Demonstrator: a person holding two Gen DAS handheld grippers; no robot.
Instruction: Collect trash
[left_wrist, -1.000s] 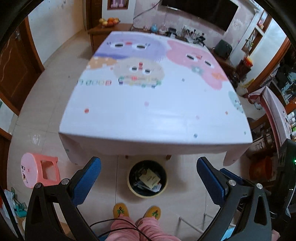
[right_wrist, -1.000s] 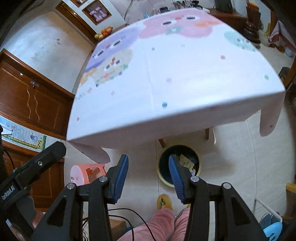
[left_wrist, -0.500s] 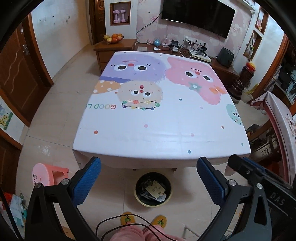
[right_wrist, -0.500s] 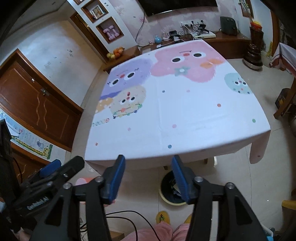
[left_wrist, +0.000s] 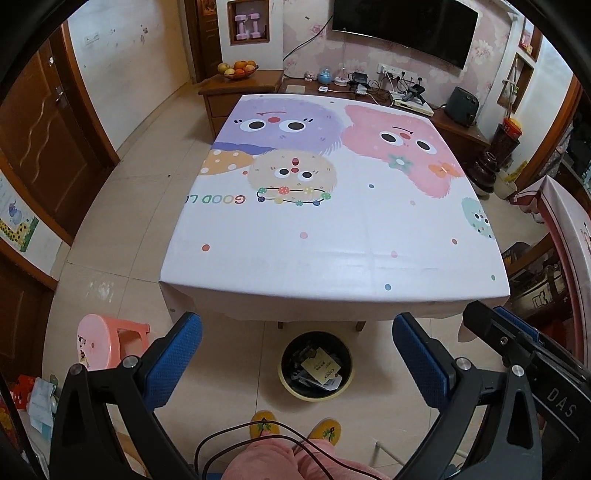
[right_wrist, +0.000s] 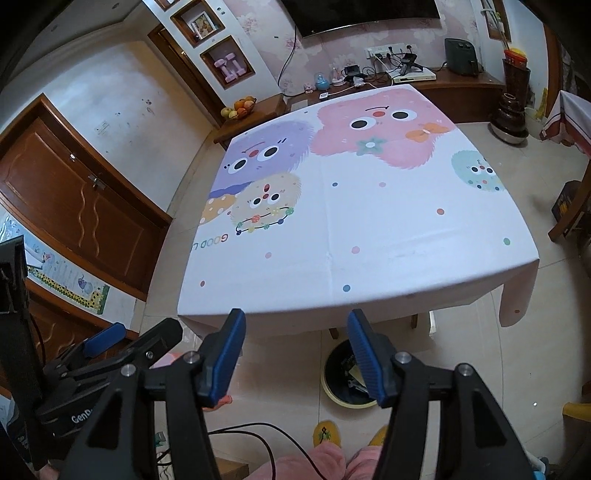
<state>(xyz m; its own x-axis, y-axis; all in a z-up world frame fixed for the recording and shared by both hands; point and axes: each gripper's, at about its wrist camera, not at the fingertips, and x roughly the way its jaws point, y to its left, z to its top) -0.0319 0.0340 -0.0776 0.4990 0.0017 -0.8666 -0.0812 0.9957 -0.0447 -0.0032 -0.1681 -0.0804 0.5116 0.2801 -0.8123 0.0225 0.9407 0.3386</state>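
Yellow-rimmed bin (left_wrist: 316, 365) on floor beside worktop (left_wrist: 332, 236), one, holding paper scraps (left_wrist: 320, 369). Left tongs (left_wrist: 297, 360) wide apart, empty. Right tongs (right_wrist: 295, 356) parted, empty.

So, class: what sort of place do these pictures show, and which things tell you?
Most likely a home living or dining room: a wall television, a table under a cartoon cloth, and a fruit bowl on a wooden sideboard.
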